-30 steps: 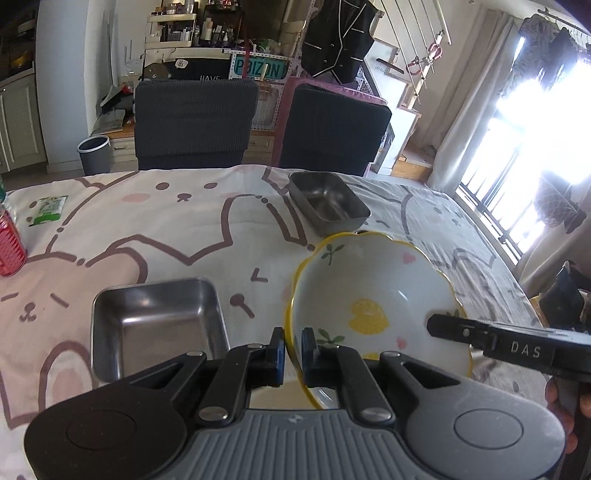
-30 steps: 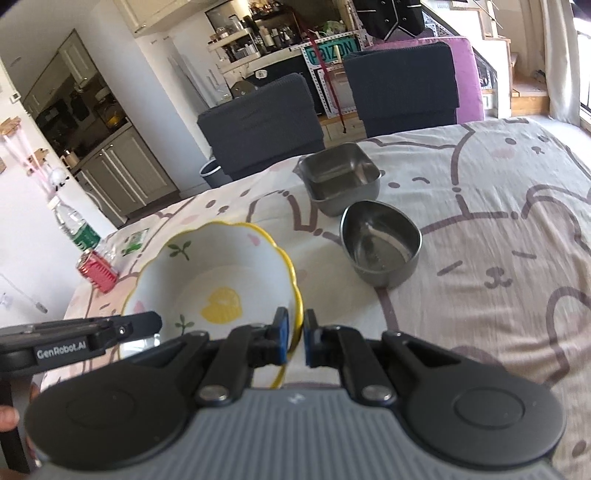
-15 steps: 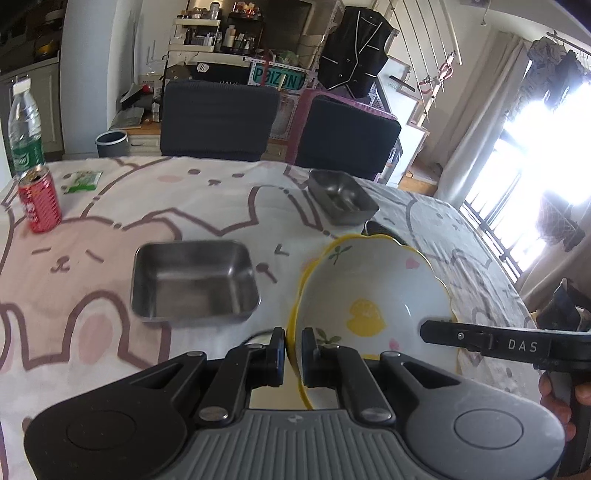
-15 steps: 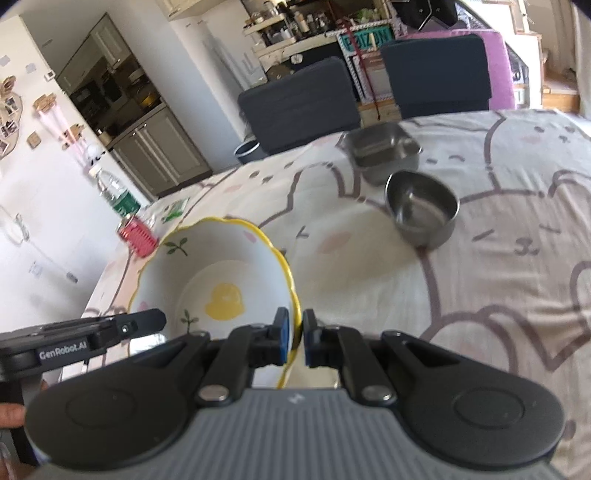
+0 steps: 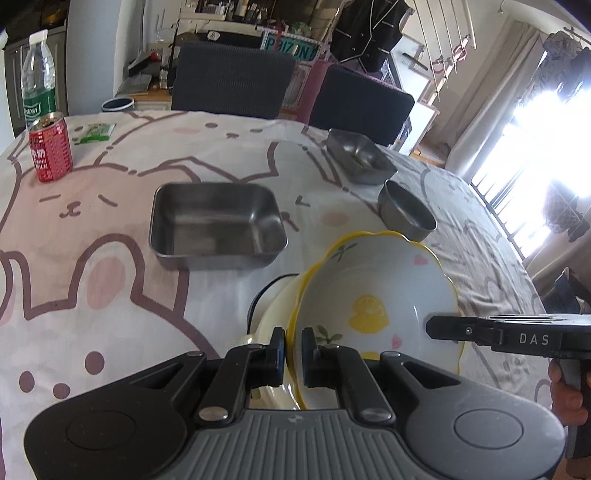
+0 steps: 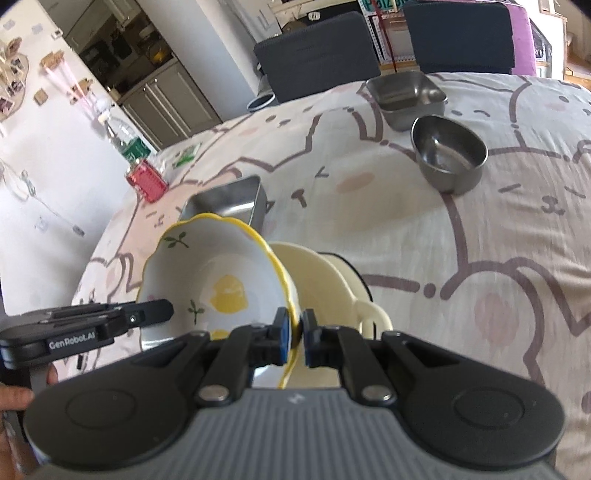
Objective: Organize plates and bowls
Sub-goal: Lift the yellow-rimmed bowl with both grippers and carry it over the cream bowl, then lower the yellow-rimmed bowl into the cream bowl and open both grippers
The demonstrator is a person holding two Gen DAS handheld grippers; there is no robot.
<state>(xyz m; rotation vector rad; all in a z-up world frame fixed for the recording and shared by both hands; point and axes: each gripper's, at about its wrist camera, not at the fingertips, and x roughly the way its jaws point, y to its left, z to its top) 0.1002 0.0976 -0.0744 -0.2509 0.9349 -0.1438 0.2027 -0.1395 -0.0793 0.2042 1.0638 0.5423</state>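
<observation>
Both grippers' fingers pinch the lemon bowl [image 5: 376, 295] over a bunny-print tablecloth [image 5: 92, 295]; dark chairs [image 5: 232, 85] behind.

I see a home dining room: bunny-print cloth on the desk [image 5: 110, 258], dark chairs [image 5: 232, 85], kitchen cabinets [image 6: 166, 99], hanging jacket [image 5: 365, 33].

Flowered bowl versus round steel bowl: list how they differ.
The flowered bowl is white with a wavy yellow rim; the round steel bowl is plain grey metal. The flowered bowl is held up tilted by both grippers, left and right; the steel one sits on the table. Both are empty.
</observation>
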